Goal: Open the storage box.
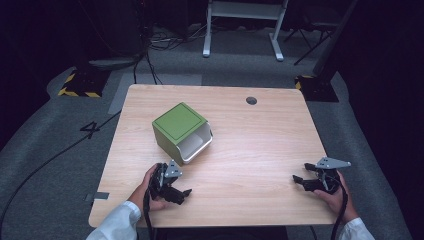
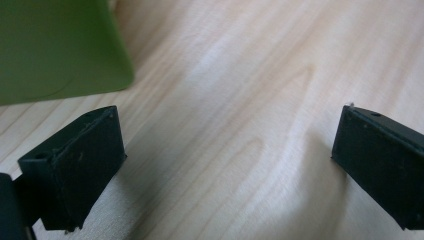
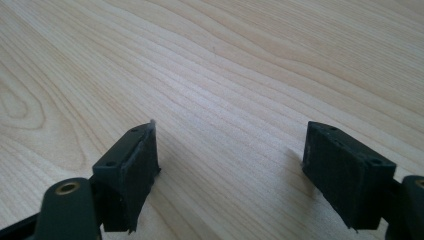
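A green box (image 1: 180,131) with a white drawer pulled partly out of its near right side stands left of the table's middle; its green corner (image 2: 60,47) fills the upper left of the left gripper view. My left gripper (image 1: 183,194) rests near the front edge, just in front of the box, open with bare wood between its jaws (image 2: 225,150). My right gripper (image 1: 301,172) lies at the front right, pointing left, also open over bare table (image 3: 230,150).
The light wooden table (image 1: 250,145) has a round cable hole (image 1: 251,100) at the back right. Around it lie grey carpet, cables, a white desk frame (image 1: 242,25) behind, and yellow-black striped stand bases (image 1: 80,85).
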The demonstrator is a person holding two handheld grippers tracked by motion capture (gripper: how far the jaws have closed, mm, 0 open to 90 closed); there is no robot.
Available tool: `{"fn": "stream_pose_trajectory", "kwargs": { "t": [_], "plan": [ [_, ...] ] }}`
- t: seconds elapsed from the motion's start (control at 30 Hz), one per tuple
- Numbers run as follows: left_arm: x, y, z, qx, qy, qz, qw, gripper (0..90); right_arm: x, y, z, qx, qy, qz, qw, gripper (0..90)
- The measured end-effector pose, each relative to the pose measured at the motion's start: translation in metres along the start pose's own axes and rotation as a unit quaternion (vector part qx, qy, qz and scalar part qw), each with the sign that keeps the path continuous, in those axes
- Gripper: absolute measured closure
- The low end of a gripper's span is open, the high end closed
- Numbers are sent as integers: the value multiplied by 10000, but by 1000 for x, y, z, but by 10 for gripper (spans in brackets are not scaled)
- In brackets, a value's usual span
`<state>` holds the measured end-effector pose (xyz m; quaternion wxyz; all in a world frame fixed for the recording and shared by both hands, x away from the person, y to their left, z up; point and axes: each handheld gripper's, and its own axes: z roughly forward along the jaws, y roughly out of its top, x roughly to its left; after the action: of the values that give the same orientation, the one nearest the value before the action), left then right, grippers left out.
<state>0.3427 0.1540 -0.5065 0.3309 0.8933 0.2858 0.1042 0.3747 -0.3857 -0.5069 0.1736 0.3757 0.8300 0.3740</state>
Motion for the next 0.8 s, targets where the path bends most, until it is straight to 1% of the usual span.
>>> {"fn": "stream_pose_trajectory", "kwargs": {
  "t": [0.03, 0.1, 0.13, 0.17, 0.2, 0.23, 0.27, 0.3, 0.33, 0.37, 0.4, 0.43, 0.47, 0.5, 0.57, 0.6, 0.63, 0.7, 0.77, 0.8],
  "plan": [
    [0, 0, 0, 0, 0, 0, 10000, 4, 0, 0, 0, 2, 0, -3, 10000, 222],
    [0, 1, -1, 96, -85, 100, 9999, 5, 0, 0, 0, 0, 0, -1, 10000, 222],
    [-1, 2, -2, 135, -84, 128, 9998, 5, 0, 0, 0, 0, 0, -1, 10000, 222],
    [-3, 3, -3, 117, -90, 181, 9997, 25, 0, 0, 0, 1, 1, 0, 10000, 222],
    [-4, 4, -4, 63, -183, 240, 9995, 194, 0, 0, 0, 1, -1, -4, 10000, 222],
    [-6, 5, -6, 46, -300, 321, 9990, 194, 0, 0, 0, 1, -1, -4, 10000, 222],
    [-9, 6, -5, 43, -317, 343, 9989, 240, 0, 0, 0, -1, 0, 8, 10000, 222],
    [-11, 7, -5, 74, -284, 368, 9989, 211, 0, 0, 0, 0, 0, 8, 10000, 222],
    [-13, 9, -4, 75, -282, 385, 9988, 156, 0, 0, 0, -2, -2, 5, 10000, 222],
    [-15, 10, -5, 44, -336, 404, 9986, 178, 0, 0, 0, 0, -3, 5, 10000, 222],
    [-17, 11, -5, 28, -357, 422, 9985, 228, 0, 0, 0, -1, -4, 5, 10000, 222],
    [-18, 13, -5, 27, -343, 440, 9984, 231, 0, 0, 0, -1, -4, 5, 10000, 222],
    [-20, 14, -5, 17, -311, 467, 9984, 212, 0, 0, 0, -1, -5, 4, 10000, 222],
    [-22, 17, -7, -61, -322, 480, 9983, 227, 0, 0, 0, -2, -5, 4, 10000, 222],
    [-23, 19, -7, -82, -301, 462, 9984, 237, 0, 0, 0, -2, -4, 5, 10000, 222],
    [-24, 21, -7, -125, -279, 491, 9983, 234, 0, 0, 0, -2, -2, 7, 10000, 222],
    [-25, 22, -7, -136, -238, 549, 9981, 232, 0, 0, 0, 1, -2, 7, 10000, 222],
    [-28, 27, -6, -94, -7, 630, 9980, 242, 0, 0, 0, -3, 1, 6, 10000, 221],
    [-29, 31, -7, -146, 5, 680, 9976, 246, 0, 0, 0, -3, 0, 4, 10000, 221],
    [-31, 33, -8, -171, 55, 744, 9971, 246, 0, 0, 0, -3, 0, 4, 10000, 221]
  ]
}}
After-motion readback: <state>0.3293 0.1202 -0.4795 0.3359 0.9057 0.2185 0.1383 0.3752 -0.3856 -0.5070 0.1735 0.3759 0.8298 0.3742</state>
